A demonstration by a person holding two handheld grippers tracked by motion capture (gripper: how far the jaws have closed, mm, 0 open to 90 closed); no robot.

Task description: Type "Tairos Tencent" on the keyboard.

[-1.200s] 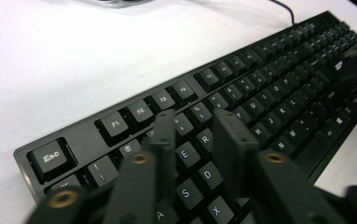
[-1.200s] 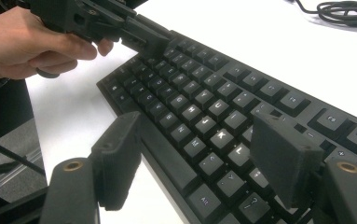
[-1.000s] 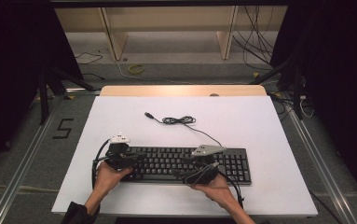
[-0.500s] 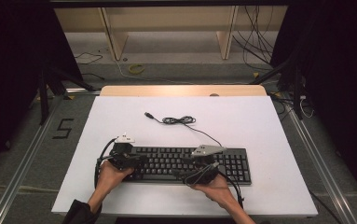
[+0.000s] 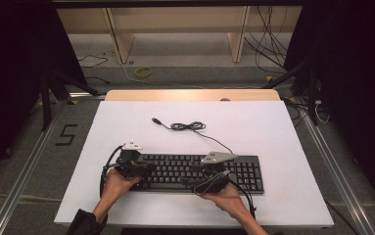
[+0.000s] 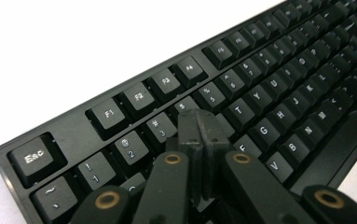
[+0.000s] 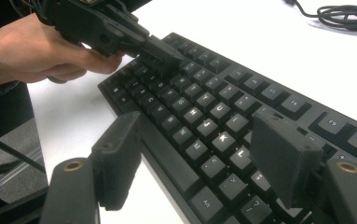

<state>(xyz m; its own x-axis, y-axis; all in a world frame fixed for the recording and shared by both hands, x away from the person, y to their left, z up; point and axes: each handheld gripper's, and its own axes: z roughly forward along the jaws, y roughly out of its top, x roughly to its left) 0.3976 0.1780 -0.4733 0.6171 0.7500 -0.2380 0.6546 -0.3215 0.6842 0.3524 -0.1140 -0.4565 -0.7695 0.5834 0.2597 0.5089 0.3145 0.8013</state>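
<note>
1. A black keyboard [image 5: 202,172] lay on a white table top [image 5: 273,127], near the person's edge and roughly centred, its long side parallel to that edge.
2. Its cable [image 5: 190,126] ran from the back edge up the surface, gathered into a small loose coil, and ended in a plug lying flat toward the far left of the coil.
3. The left gripper [image 6: 198,125] had its two pads pressed together with nothing between them, their tips over the number row near the 4 and the keys beneath it. Those jaws had just been opening a touch, though the pads appeared to meet in the left gripper view.
4. In the right gripper view the left hand [image 7: 31,46] held that tool over the keyboard's left end.
5. The right gripper [image 7: 204,158] stood wide apart, one pad off the near edge of the keyboard over the table, the other over the keys close to L; it clasped nothing.
6. From above, the right hand [image 5: 229,203] rested at the table's near edge, below the keyboard's middle.
7. The white top left a strip of pale wood [image 5: 190,95] bare along the far edge.
8. Beyond the table, a grey floor carried stray cables [image 5: 268,54], a yellow ring [image 5: 143,72] and light wooden shelving [image 5: 175,29].
9. Metal rails [image 5: 23,176] flanked the table on both sides, and a black figure "5" [image 5: 66,134] was marked on the floor at the left.
10. Dark curtains closed off the room at either side.
</note>
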